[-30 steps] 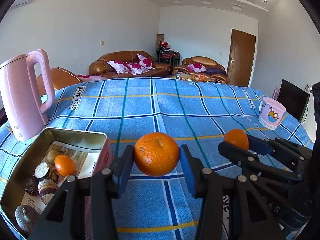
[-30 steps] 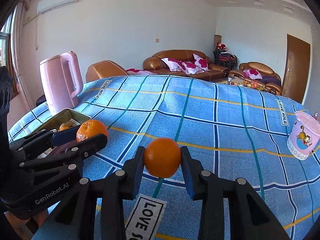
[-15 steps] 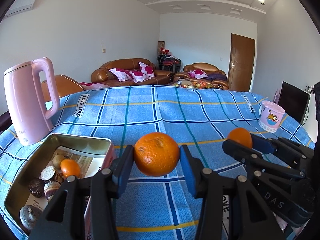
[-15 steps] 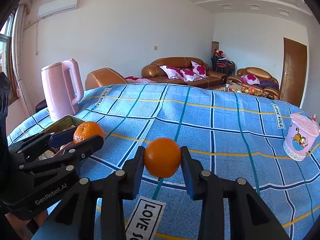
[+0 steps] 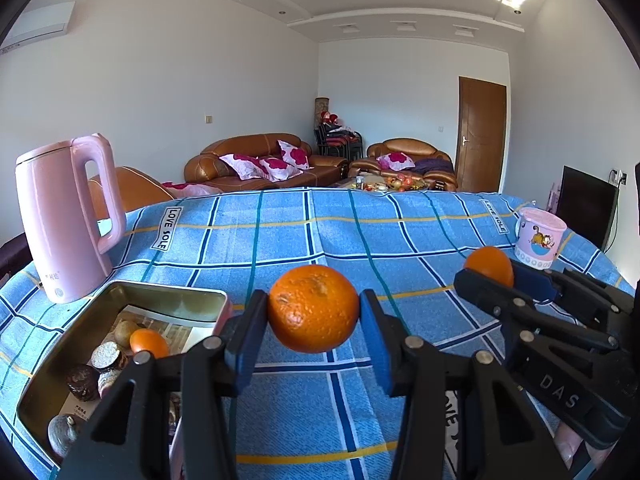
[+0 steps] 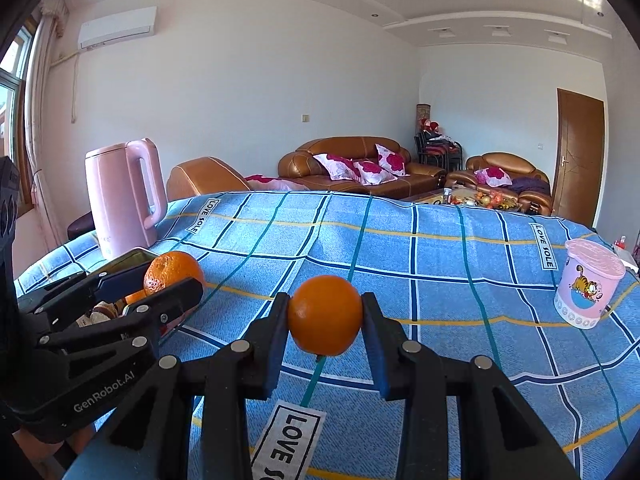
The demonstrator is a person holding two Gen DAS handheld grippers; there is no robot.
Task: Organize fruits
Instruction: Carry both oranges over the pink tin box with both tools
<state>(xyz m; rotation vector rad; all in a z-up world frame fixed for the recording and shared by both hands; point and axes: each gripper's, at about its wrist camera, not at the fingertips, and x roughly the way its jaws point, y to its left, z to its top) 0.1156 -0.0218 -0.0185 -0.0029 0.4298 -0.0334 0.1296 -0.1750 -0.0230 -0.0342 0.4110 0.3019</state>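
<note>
My left gripper (image 5: 313,312) is shut on a rough-skinned orange (image 5: 313,307) and holds it above the blue checked tablecloth, just right of a metal tin (image 5: 160,300). The tin holds a small orange (image 5: 147,342) and several dark fruits on paper. My right gripper (image 6: 325,316) is shut on a smooth orange (image 6: 325,314) above the cloth. In the left wrist view the right gripper (image 5: 490,272) shows at the right with its orange (image 5: 489,263). In the right wrist view the left gripper (image 6: 172,280) shows at the left with its orange (image 6: 173,271).
A pink kettle (image 5: 64,216) stands behind the tin at the left; it also shows in the right wrist view (image 6: 122,196). A pink cartoon cup (image 5: 539,236) stands at the right of the table, seen also in the right wrist view (image 6: 587,284). Sofas lie beyond.
Both grippers have risen a little and tilted up while keeping their oranges; the table, tin and kettle sit lower in both views.
</note>
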